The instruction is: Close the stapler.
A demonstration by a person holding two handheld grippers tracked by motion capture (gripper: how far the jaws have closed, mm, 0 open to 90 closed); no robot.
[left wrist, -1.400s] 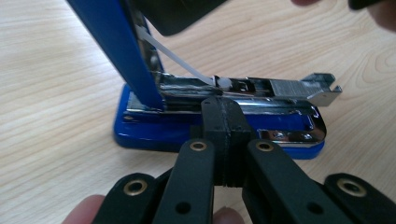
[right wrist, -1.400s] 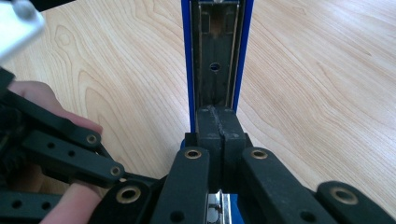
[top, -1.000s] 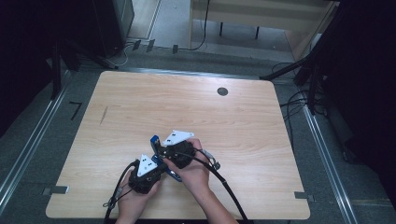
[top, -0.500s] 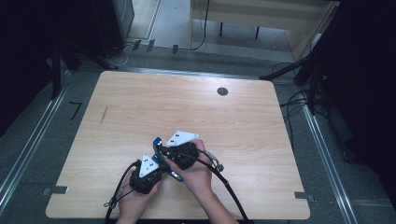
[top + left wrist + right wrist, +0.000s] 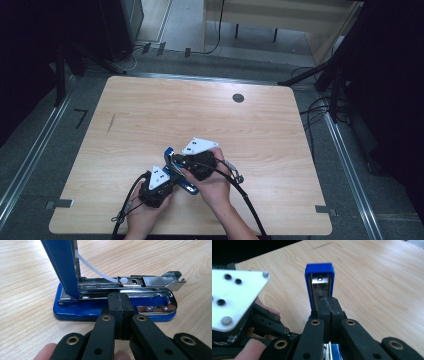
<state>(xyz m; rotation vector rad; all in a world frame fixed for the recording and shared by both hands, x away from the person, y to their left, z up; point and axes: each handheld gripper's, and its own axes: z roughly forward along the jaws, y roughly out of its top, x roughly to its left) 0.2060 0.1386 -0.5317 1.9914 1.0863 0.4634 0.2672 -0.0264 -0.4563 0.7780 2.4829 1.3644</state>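
Two claws are seen meeting over one blue stapler [image 5: 176, 172] near the front edge of the wooden worktop [image 5: 190, 115] in the high view, where the left claw [image 5: 167, 181] and right claw [image 5: 181, 161] are each held in a hand and each topped by a grey three-cornered plate.

Detail hidden from above is supplied by the left gripper view: the stapler [image 5: 112, 297] is shown side-on, its blue base flat on the worktop [image 5: 25, 277], its blue top arm swung upright, the metal magazine exposed, and a white plastic strip arching from arm to magazine. The left claw [image 5: 119, 312] is shown with its pads pressed together, tips against the base edge; whether anything is pinched cannot be told.

The raised arm is shown end-on in the right gripper view, as a blue frame around bright metal [image 5: 320, 280]. The right claw [image 5: 329, 315] is likewise closed, pad against pad, just before that arm.

Compared with the earlier high view, the stapler and both hands are found almost unchanged in place.

Counted: one stapler, two claws, two hands, one worktop.
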